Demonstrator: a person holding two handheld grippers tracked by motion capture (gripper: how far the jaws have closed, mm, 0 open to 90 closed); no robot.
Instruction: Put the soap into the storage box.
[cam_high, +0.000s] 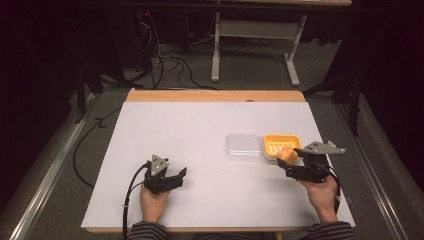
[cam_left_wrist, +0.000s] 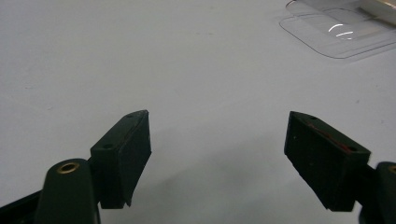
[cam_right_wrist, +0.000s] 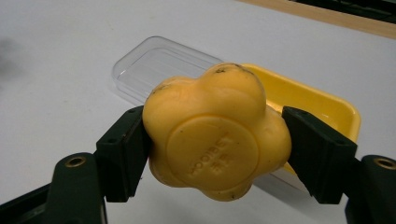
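Right hand-held gripper (cam_right_wrist: 215, 140) clamps a yellow flower-shaped soap (cam_right_wrist: 215, 130) near the yellow dish (cam_right_wrist: 327, 105); left hand-held gripper (cam_left_wrist: 217, 154) gapes wide.

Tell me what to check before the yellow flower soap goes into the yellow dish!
1. Soap gripped by the right gripper, pads on both sides: ok.
2. Yellow dish has no lid on it: ok.
3. Clear lid lies beside the dish, out of the way: ok.
4. Soap is right above the dish's middle: cannot tell; in the high view it sits at the near edge.
5. Left gripper is open, holds nothing and is far from the dish: ok.
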